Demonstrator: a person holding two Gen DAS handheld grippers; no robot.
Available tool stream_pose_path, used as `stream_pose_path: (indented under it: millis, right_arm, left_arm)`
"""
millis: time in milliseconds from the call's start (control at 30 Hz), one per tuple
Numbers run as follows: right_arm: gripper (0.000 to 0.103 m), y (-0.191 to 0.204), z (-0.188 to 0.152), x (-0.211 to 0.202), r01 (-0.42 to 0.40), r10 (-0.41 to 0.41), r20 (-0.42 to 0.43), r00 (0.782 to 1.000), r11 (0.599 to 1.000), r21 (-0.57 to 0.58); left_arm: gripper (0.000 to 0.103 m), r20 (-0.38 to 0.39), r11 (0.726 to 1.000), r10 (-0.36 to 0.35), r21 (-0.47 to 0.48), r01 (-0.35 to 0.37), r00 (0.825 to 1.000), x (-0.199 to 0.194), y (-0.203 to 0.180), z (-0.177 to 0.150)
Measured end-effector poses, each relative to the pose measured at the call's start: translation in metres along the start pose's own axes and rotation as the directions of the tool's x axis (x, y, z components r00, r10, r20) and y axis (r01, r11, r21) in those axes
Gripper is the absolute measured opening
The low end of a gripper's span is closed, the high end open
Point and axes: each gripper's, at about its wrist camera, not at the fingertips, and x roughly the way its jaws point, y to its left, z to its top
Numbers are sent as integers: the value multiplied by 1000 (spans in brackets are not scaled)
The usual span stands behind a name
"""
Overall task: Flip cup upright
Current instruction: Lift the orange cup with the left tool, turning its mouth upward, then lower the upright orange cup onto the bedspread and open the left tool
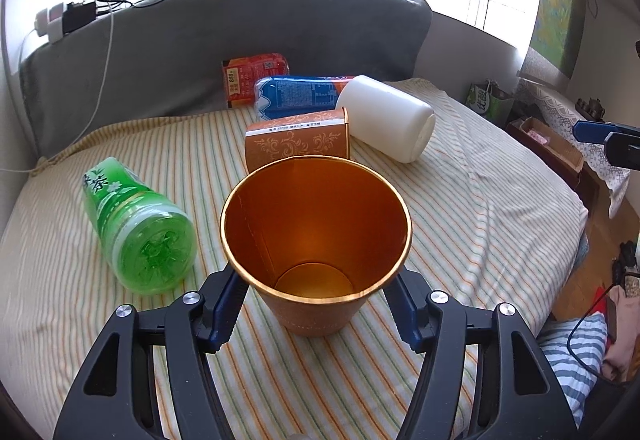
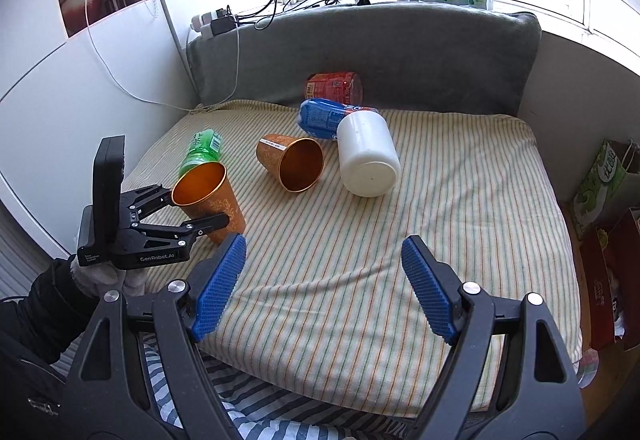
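- The left gripper (image 1: 316, 304) has its jaws closed around the lower wall of an orange cup (image 1: 316, 240), which stands mouth up, slightly tilted, on or just above the striped bed (image 1: 480, 207).
- The right gripper (image 2: 324, 288) hangs apart from everything, jaws wide and empty.
- Risk: the mattress is soft, so on release the cup may tip toward the green bottle (image 1: 140, 224) lying just beside it.
- A hard squeeze could dent the thin wall.
- A second orange cup (image 2: 292, 163) lies on its side, near a white jar (image 2: 368, 159).
- Whether the held cup's base touches the sheet is hidden.
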Motion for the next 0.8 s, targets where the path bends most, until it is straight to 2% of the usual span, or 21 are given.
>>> stream_pose_path:
  millis: [133, 200, 300, 400, 433, 467, 500, 533, 633, 733, 800]
  right_arm:
    - [83, 0, 2, -1, 16, -16, 18, 1000, 1000, -9]
    - [83, -2, 8, -4, 45, -44, 48, 998, 999, -20]
    - [83, -8, 22, -15, 104, -99, 121, 988, 994, -37]
    - [83, -13, 38, -25, 216, -194, 219, 956, 973, -81]
    - [83, -13, 43, -27, 271, -236, 260, 936, 957, -107]
    - [84, -14, 47, -27, 324, -275, 296, 915, 937, -131]
    - [90, -16, 51, -27, 360, -300, 318, 899, 921, -150]
    - [92, -17, 55, -25, 385, -317, 328, 890, 908, -165]
    - [92, -28, 62, -13, 404, -349, 294, 890, 901, -156]
    - [92, -32, 54, -7, 374, -337, 263, 904, 921, -108]
    - [92, -29, 45, -5, 370, -339, 255, 906, 925, -84]
  left_arm:
    - [72, 11, 1000, 2, -3, -2, 1000, -5, -1, 0]
    - [80, 19, 1000, 1, -12, -1, 1000, -7, 0, 1]
    - [80, 30, 1000, 0, -22, 0, 1000, -12, 0, 3]
    - [80, 38, 1000, 4, -18, -3, 999, -17, 0, 3]
    - [80, 40, 1000, 7, -16, -6, 999, -19, -1, 3]
    - [80, 42, 1000, 11, -13, -10, 999, -21, -2, 3]
    - [80, 46, 1000, 14, -11, -14, 999, -23, -3, 3]
    - [80, 51, 1000, 16, -14, -15, 999, -25, -3, 3]
    - [80, 69, 999, 30, -28, -28, 997, -35, -2, 4]
    - [80, 105, 997, 62, -45, -57, 993, -52, -1, 5]
    - [80, 142, 994, 93, -64, -85, 985, -67, 0, 5]
